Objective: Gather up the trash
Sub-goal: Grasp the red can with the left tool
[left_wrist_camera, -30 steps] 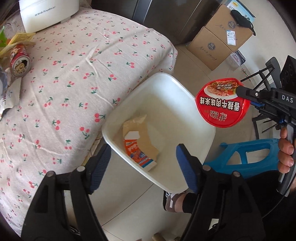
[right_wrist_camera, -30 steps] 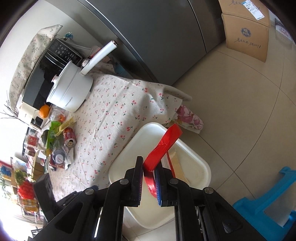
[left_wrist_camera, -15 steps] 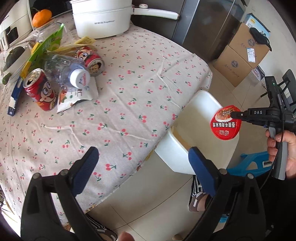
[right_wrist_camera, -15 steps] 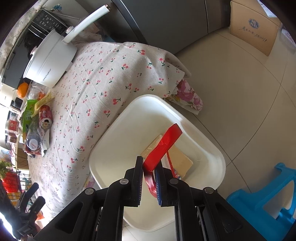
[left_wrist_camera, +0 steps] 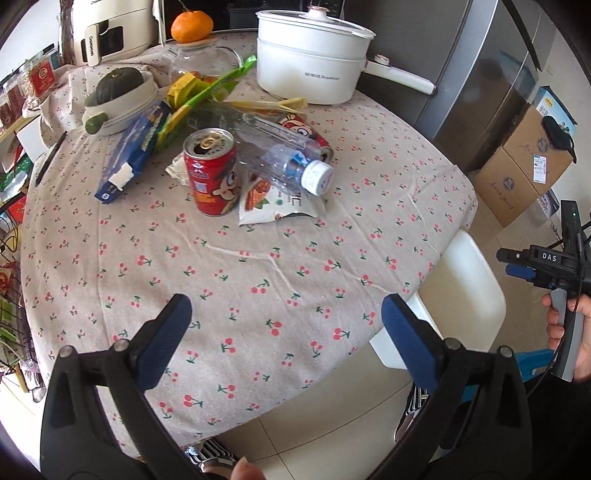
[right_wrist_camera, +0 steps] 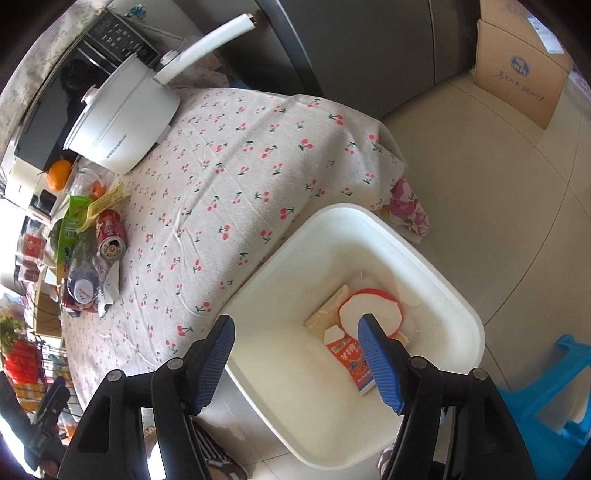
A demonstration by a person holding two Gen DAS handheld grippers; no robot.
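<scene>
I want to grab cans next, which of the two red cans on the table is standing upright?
The red can nearer the camera, its opened top facing up, left of the clear bottle. The other red can lies on its side behind that bottle.

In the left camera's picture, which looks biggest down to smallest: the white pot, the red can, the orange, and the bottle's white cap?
As they look in that view:
1. White pot
2. Red can
3. Orange, though it sits farther back, so its true size against the can is unsure
4. Bottle cap
</scene>
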